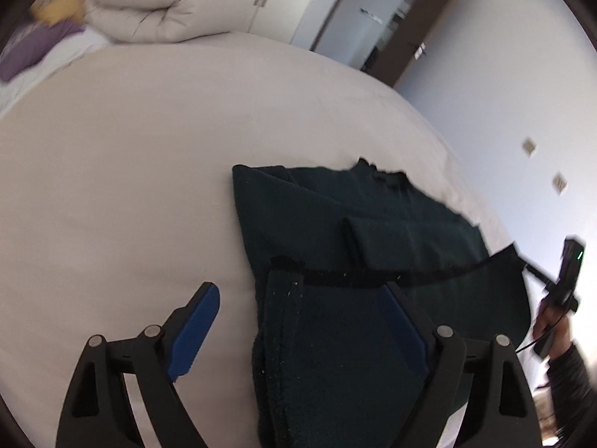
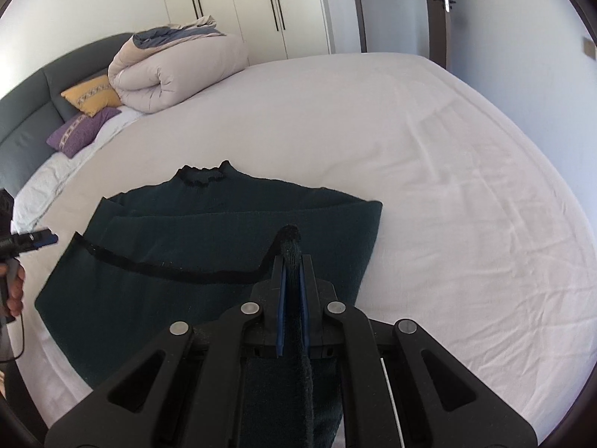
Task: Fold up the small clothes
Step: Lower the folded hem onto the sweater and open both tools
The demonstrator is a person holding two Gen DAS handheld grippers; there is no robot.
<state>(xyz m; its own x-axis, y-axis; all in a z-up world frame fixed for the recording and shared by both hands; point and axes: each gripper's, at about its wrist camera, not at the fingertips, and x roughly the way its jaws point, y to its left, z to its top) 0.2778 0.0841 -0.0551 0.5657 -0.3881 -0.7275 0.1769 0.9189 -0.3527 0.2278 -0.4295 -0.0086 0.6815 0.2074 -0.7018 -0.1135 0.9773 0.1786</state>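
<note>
Dark green sweater (image 2: 209,231) lies on the bed (image 2: 429,171). My right tongs (image 2: 293,257) are pinching its hem at six o'clock. My left tongs (image 1: 298,317) gape wide, nothing gripped.

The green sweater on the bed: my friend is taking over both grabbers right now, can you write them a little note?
Left gripper: open, holding nothing, above the near left part of the dark green sweater.
Right gripper: shut on the sweater's black-trimmed hem edge, lifted off the bed.
Sweater: lies on the white bed sheet, frilled collar pointing toward the rolled duvet and the pillows.
Done: bottom hem brought up over the body, so the lengthwise fold is partly made; a sleeve looks tucked in.
Left: lay down the right corner, smooth it, finish folding.
</note>
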